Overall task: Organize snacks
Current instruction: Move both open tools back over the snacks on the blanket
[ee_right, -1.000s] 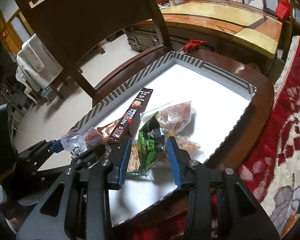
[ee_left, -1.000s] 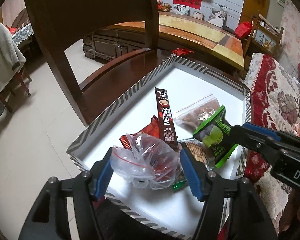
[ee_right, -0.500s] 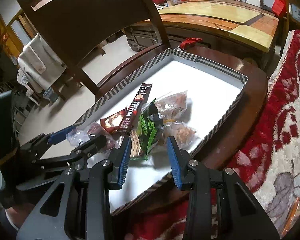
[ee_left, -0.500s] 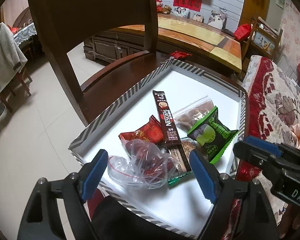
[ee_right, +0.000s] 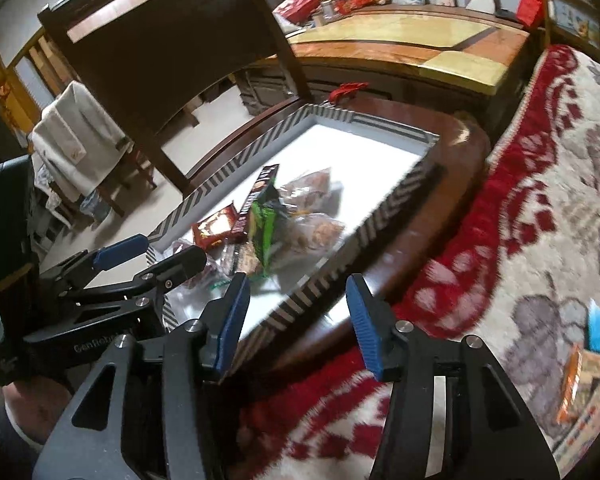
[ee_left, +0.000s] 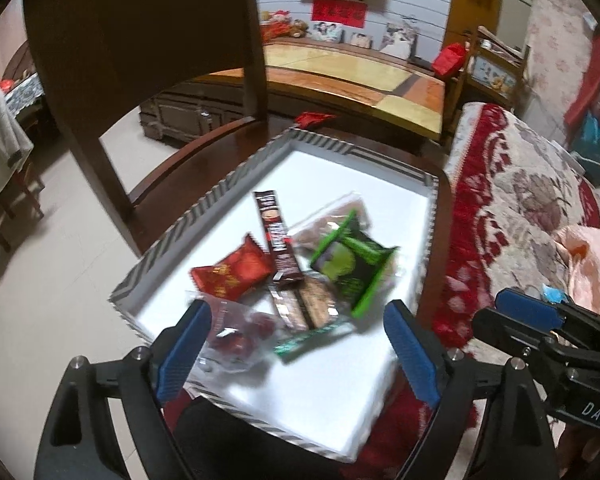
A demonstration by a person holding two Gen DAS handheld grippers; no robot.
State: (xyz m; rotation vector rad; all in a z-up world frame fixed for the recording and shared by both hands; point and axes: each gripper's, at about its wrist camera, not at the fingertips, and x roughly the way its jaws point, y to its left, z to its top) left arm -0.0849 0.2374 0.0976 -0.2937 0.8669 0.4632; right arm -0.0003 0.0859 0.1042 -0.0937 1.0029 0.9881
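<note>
Blue pads on the left gripper [ee_left: 296, 344] stand wide and are opening, with nothing pinched. A clear bag of red fruit [ee_left: 236, 334] lies just past its left finger, and a flat biscuit packet [ee_left: 312, 308] lies just ahead, between the two fingers. Both rest in the white tray [ee_left: 332, 408].

The right gripper [ee_right: 296, 320] is opening too, and its fingers hold nothing. It hangs over the tray's striped wall [ee_right: 340, 264] and the chair seat [ee_right: 452, 184], with the snacks ahead and to the left of its fingers.

The green packet [ee_left: 350, 264], the red packet [ee_left: 232, 274], the brown coffee stick [ee_left: 278, 236] and a clear bag of brown snacks [ee_left: 332, 220] lie in a heap in the tray, farther from the fingers. So it looks like the drop step is done and both grippers are free. More snacks [ee_right: 588, 364] lie on the flowery blanket [ee_right: 540, 200], to the right of the right fingers. The next move probably calls for reaching one of those and closing gently, since packets crush.

The tray wall and the tall chair back [ee_left: 140, 60] could get in the way.
</note>
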